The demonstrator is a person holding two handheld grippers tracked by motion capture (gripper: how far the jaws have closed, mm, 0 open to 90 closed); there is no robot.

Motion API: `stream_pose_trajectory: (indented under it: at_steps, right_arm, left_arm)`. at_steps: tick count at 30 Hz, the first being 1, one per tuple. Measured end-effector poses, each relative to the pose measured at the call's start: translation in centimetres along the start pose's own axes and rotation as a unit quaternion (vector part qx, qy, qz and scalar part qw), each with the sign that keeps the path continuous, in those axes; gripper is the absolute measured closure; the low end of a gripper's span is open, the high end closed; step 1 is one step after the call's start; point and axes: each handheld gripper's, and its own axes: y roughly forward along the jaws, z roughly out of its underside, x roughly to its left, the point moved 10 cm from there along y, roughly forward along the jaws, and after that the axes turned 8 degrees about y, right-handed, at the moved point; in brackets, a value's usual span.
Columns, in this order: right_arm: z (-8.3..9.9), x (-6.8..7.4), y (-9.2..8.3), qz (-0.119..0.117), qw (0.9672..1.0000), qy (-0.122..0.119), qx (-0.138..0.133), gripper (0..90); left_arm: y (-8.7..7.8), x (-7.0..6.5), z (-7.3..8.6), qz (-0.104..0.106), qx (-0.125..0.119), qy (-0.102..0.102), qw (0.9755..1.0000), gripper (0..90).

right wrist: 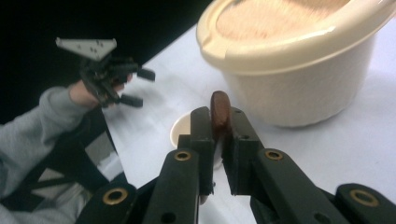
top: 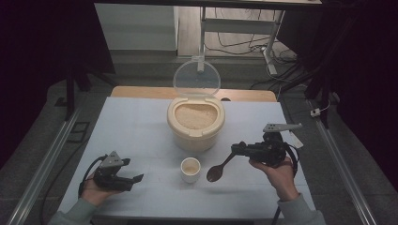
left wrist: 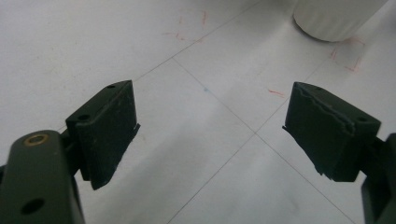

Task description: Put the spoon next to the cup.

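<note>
A wooden spoon [top: 219, 168] is gripped by the right hand-held gripper [top: 240, 149] just right of the small cup [top: 190, 169] on the counter [top: 131, 126], while the left hand-held gripper [top: 137, 178] is held open and empty at the near left; another scoop from the rice container [top: 195, 123] seems called for next.

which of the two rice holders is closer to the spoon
The small cup, right beside the bowl of the spoon held in the right hand-held gripper. The big tub with its lid up stands farther back.

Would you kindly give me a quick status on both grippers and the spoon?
Right gripper shut on spoon, bowl low beside cup. Left gripper open, empty, over bare table. Rice tub open behind cup; nothing in the way.
</note>
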Motion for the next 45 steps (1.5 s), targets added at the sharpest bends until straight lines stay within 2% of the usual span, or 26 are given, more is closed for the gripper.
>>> stream_pose_trajectory:
  at_steps: [4,9,16,18,23,28,30,34,36,40,42,45]
  right_arm:
    - [0.9,0.0,1.4,-0.007,0.9994,0.002,0.035,82.5]
    - [2.1,-0.3,3.2,-0.013,0.9968,0.008,0.078,82.5]
    - [2.9,-0.3,5.0,-0.022,0.9930,0.010,0.116,82.5]
    - [3.0,-0.4,5.6,-0.018,0.9921,0.008,0.124,82.4]
    - [2.8,-1.1,6.4,-0.017,0.9927,0.014,0.119,80.9]
    - [2.5,-2.6,6.9,0.014,0.9955,0.000,0.094,76.8]
    - [2.5,-3.0,7.1,0.020,0.9963,0.001,0.084,75.7]
    - [2.5,-4.0,7.6,0.042,0.9969,-0.013,0.065,72.2]
    - [2.5,-4.5,7.9,0.048,0.9972,-0.011,0.056,70.9]
    - [2.9,-5.7,8.9,0.082,0.9947,-0.027,0.055,65.1]
    - [3.0,-6.2,9.4,0.085,0.9947,-0.021,0.053,64.1]
    - [3.2,-6.8,10.0,0.095,0.9935,-0.024,0.057,62.2]
  left_arm:
    - [0.1,0.0,0.0,0.000,0.001,0.001,1.0000,16.7]
    - [0.1,0.0,0.1,0.001,0.002,0.001,1.0000,16.8]
    - [0.1,-0.1,0.1,0.002,0.004,0.003,1.0000,16.8]
    - [0.1,-0.1,0.1,0.002,0.004,0.003,1.0000,16.7]
    - [0.1,0.0,0.1,0.002,0.004,0.003,1.0000,16.8]
    - [0.1,-0.1,0.1,0.002,0.004,0.004,1.0000,16.7]
    - [0.1,-0.1,0.1,0.002,0.004,0.003,1.0000,16.7]
    - [0.2,-0.1,0.1,0.002,0.005,0.004,1.0000,16.7]
    - [0.2,-0.1,0.1,0.002,0.005,0.005,1.0000,16.7]
    - [0.1,-0.1,0.1,0.002,0.004,0.004,1.0000,16.7]
    - [0.1,-0.1,0.1,0.002,0.005,0.005,1.0000,16.7]
    - [0.1,-0.1,0.1,0.002,0.005,0.005,1.0000,16.7]
